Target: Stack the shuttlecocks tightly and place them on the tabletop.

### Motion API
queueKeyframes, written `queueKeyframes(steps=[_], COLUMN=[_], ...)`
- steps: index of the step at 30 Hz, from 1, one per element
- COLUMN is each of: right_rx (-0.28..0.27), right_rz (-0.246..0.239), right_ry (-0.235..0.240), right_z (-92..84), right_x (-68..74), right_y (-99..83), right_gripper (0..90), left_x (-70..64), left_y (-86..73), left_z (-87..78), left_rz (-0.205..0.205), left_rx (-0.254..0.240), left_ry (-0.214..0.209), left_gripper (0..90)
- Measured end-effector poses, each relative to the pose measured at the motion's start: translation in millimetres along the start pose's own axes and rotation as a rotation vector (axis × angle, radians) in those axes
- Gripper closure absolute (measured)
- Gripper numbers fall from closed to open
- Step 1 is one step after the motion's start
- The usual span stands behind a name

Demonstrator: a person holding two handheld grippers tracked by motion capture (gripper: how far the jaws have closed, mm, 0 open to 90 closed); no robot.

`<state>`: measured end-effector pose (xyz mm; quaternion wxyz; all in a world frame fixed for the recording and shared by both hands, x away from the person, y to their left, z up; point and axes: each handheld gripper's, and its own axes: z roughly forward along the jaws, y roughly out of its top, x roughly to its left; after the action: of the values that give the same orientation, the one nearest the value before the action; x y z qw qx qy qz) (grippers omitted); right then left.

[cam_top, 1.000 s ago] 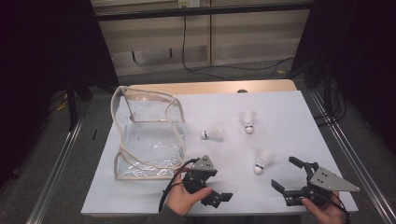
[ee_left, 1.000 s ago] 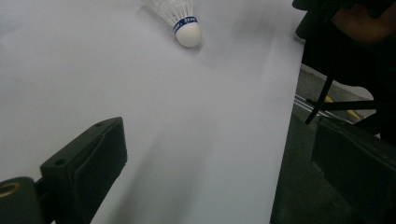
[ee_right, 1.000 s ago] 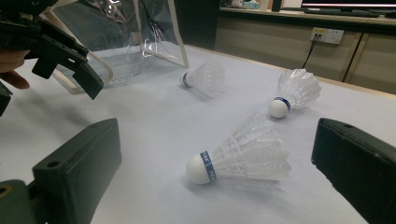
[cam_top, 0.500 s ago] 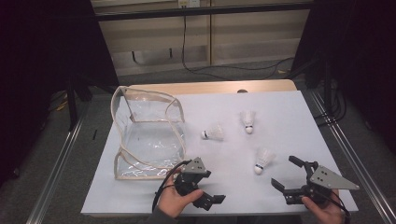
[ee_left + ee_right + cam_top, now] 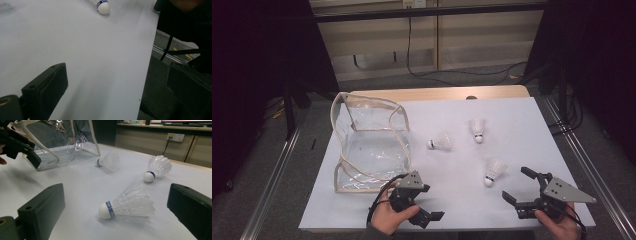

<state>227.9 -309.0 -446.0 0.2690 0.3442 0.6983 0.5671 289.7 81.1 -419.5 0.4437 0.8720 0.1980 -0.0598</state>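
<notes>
Three white shuttlecocks lie on the white table [image 5: 522, 120]: one near the middle [image 5: 440, 142], one farther back [image 5: 477, 129], one nearest me [image 5: 493, 171]. In the right gripper view the nearest shuttlecock [image 5: 127, 203] lies on its side just ahead of my open right gripper [image 5: 117, 220], cork pointing left. My right gripper [image 5: 515, 183] is at the front right, a little right of that shuttlecock. My left gripper [image 5: 432, 202] is open and empty at the table's front edge. In its own view the left gripper [image 5: 117, 95] straddles that edge, with a shuttlecock's cork [image 5: 103, 5] far ahead.
A clear plastic bag with beige trim [image 5: 372, 152] stands open on the table's left half, just behind my left hand; the right gripper view shows the bag [image 5: 62, 142] with the left gripper [image 5: 22, 145] in front. Metal rails [image 5: 582, 165] run along both table sides.
My left gripper has drifted slightly left and toward the front edge. The right gripper and the shuttlecocks have stayed where they were.
</notes>
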Motion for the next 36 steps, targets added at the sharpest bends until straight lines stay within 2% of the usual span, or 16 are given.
queueKeyframes(steps=[4, 12, 16, 25, 36], right_rx=[0.0, 0.007, 0.007, 0.002, 0.002], right_rz=[0.0, 0.0, -0.003, 0.0, -0.004], right_ry=[-0.001, -0.005, -0.005, -0.005, -0.001], right_z=[-1.2, -1.9, -1.6, -2.1, 0.1], right_x=[-0.8, -1.9, -1.5, -2.2, -1.7], right_y=[-0.8, -1.7, -1.7, -1.4, -0.9], right_gripper=[1.1, 1.2, 1.2, 1.2, 1.2], left_x=[4.4, 6.0, 6.4, 7.3, 7.8], left_y=[-3.5, -7.4, -8.9, -9.4, -10.0], left_z=[-7.0, -13.1, -15.6, -18.8, -23.5], left_rz=[-0.002, 0.021, 0.028, 0.016, 0.017], left_rx=[-0.015, 0.016, 0.012, -0.011, -0.011], left_ry=[0.01, -0.002, 0.003, -0.003, -0.006], left_gripper=[3.9, 3.9, 3.9, 3.9, 4.0])
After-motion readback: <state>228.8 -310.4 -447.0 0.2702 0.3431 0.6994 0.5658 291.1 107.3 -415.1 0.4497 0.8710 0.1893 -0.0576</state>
